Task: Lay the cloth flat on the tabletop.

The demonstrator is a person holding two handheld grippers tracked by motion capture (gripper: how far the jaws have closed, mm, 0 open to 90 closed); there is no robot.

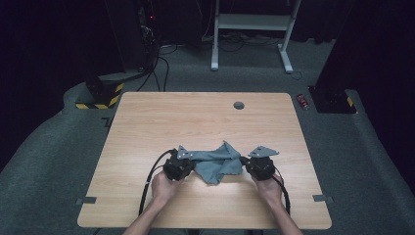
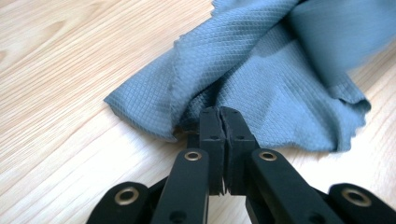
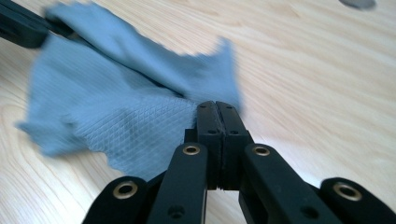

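Both claws are clenched on the blue cloth [image 1: 214,164]: left claw [image 2: 219,112] nips a fold, right claw [image 3: 216,106] an edge. It hangs bunched between them toward 6 o'clock on the surface [image 1: 161,117]. Bites look shallow, so pulling apart could slip a corner free.

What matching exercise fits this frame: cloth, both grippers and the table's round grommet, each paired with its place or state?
Things:
1. blue-grey cloth
2. left gripper
3. right gripper
4. round grommet

Places or states:
A. near the table's far edge
B. clamped on the cloth's right end
C. crumpled, stretched between both grippers
D. clamped on the cloth's left end

Pairs: 1-C, 2-D, 3-B, 4-A
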